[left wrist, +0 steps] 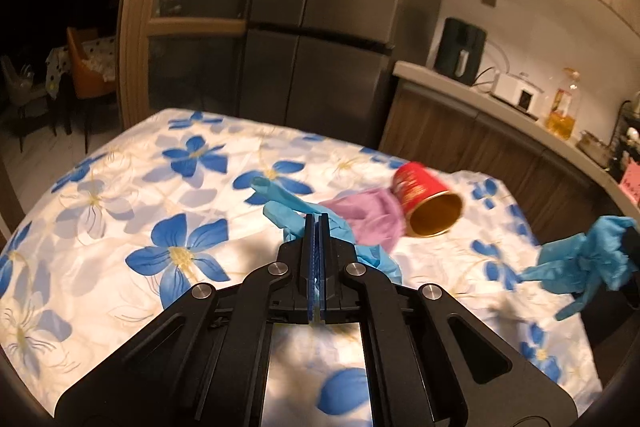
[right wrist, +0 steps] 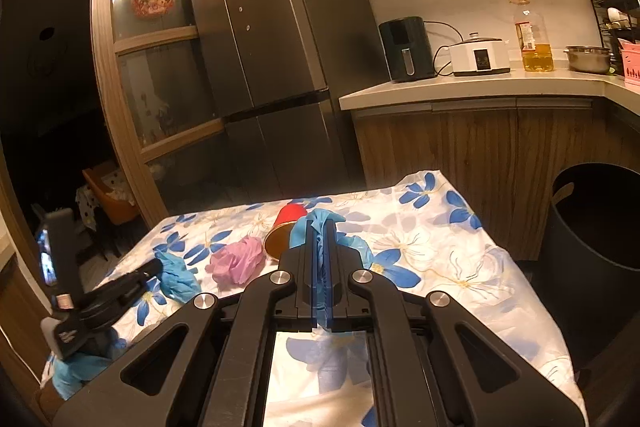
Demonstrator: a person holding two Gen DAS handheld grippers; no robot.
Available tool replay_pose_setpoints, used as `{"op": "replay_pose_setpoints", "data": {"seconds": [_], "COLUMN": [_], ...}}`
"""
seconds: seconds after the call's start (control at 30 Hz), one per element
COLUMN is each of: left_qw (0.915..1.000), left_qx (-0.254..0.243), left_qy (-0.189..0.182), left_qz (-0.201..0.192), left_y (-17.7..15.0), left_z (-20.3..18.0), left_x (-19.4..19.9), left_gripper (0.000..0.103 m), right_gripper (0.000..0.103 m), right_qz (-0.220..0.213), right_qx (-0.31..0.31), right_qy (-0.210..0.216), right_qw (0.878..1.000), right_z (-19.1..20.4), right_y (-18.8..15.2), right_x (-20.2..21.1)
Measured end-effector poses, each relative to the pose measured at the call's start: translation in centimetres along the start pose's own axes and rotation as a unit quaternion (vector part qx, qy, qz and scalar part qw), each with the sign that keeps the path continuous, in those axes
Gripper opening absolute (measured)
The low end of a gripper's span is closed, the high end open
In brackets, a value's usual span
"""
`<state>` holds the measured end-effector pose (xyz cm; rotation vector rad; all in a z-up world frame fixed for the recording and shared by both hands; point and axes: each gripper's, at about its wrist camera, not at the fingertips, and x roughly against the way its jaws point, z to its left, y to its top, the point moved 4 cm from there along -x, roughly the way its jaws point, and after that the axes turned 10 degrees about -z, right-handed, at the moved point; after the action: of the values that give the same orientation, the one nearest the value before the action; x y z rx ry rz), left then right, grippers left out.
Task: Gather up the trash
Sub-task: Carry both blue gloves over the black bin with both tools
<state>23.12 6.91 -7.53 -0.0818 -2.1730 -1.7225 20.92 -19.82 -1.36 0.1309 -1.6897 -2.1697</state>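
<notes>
My left gripper [left wrist: 318,223] is shut on a blue glove [left wrist: 288,205] that lies on the flowered tablecloth [left wrist: 120,211]; the glove also shows in the right wrist view [right wrist: 178,277]. My right gripper [right wrist: 319,227] is shut on another blue glove [right wrist: 322,221], held above the table; it shows at the right in the left wrist view [left wrist: 588,259]. A crumpled pink glove [left wrist: 368,217] lies beside a red can [left wrist: 424,197] tipped on its side, open end toward me. Both show in the right wrist view, the pink glove [right wrist: 238,261] left of the can [right wrist: 286,227].
A dark round bin [right wrist: 592,227] stands on the floor right of the table. A grey fridge [right wrist: 272,47] and a kitchen counter [right wrist: 460,87] with an air fryer, cooker and oil bottle stand behind. The left gripper [right wrist: 156,269] reaches in from the left.
</notes>
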Motion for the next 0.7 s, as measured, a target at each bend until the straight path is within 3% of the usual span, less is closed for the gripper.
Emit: {"op": "replay_pose_setpoints", "data": {"seconds": [0.2,0.7], "left_qw": [0.9988,0.9898], "left_qx": [-0.019,-0.068], "left_qy": [-0.034,-0.12], "left_qz": [-0.028,-0.036], "left_y": [1.5,1.2], "left_z": [-4.1,-15.5], "left_x": [2.8,5.1], "left_gripper": [0.0,0.0], "right_gripper": [0.003,0.003], "right_qz": [-0.007,-0.041], "right_qx": [-0.002,-0.002], "right_qy": [-0.009,-0.056], "right_qw": [1.0,0.998], "right_z": [-1.3,-6.3], "right_y": [0.6,3.4], "right_x": [1.6,5.8]}}
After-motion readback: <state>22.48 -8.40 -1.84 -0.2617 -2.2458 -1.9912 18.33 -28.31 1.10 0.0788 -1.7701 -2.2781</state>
